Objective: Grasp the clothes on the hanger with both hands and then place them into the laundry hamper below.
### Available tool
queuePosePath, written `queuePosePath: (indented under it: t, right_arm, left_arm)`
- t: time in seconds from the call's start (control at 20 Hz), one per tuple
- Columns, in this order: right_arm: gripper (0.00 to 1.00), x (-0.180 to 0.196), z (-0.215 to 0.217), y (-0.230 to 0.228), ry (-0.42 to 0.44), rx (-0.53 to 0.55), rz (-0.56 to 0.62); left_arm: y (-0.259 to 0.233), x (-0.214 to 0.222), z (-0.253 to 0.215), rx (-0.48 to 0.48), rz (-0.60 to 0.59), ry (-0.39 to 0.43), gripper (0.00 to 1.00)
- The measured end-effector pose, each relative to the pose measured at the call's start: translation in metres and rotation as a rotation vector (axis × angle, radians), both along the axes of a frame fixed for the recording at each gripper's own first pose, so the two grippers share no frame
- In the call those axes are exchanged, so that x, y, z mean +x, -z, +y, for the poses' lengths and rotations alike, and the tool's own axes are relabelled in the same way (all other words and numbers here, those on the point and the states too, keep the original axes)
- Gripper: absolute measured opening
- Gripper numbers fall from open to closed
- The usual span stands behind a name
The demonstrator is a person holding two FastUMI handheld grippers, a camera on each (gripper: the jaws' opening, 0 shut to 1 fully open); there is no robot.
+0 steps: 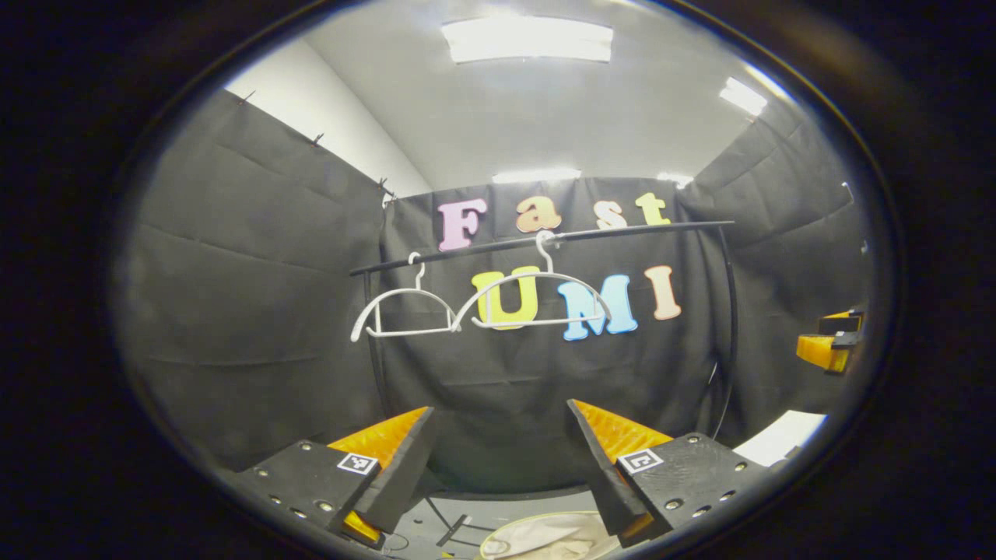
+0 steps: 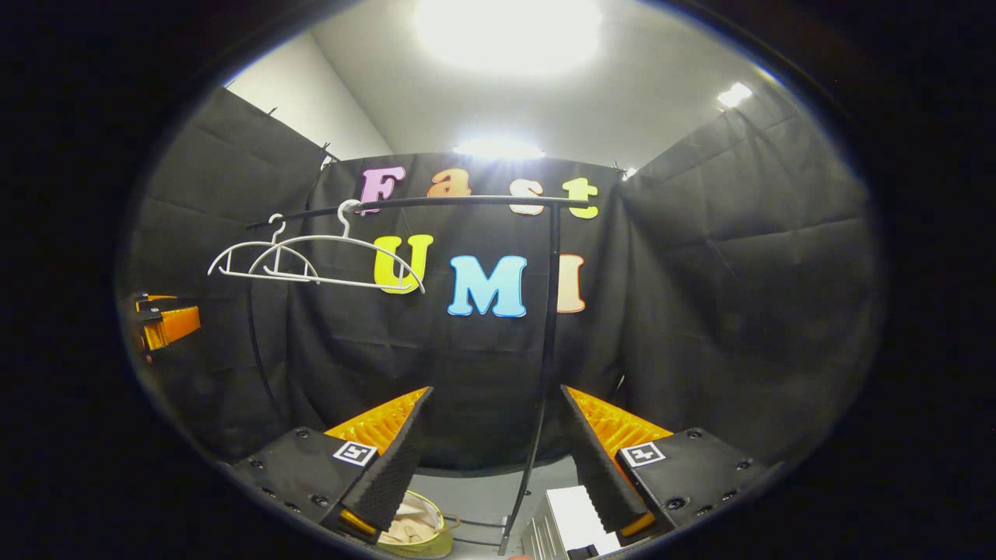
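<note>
Beige fabric, the clothes (image 1: 545, 538), lies bundled in the laundry hamper (image 2: 424, 547) directly below the fingers; judged soft, light and limp, best taken by a gathered fold. Left gripper (image 1: 498, 467): fingers spread wide, holding nothing, touching nothing. Right gripper (image 2: 494, 459): fingers likewise wide and empty. Beyond and above the fingers, two bare white hangers (image 1: 537, 299) hang from the black rail (image 1: 622, 229).
</note>
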State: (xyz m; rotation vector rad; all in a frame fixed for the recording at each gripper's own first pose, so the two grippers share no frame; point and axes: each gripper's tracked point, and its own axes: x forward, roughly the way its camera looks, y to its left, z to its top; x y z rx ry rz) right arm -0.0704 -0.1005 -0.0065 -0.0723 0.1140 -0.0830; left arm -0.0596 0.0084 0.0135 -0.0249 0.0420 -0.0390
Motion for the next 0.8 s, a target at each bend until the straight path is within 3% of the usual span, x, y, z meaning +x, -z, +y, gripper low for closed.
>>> queuePosePath:
  t: [0.8]
  right_arm:
    - [0.98,-0.002,-0.006,-0.017,0.038,0.019,-0.071]
  left_arm:
    - [-0.015,-0.005,0.001,0.012,-0.040,0.002,0.96]
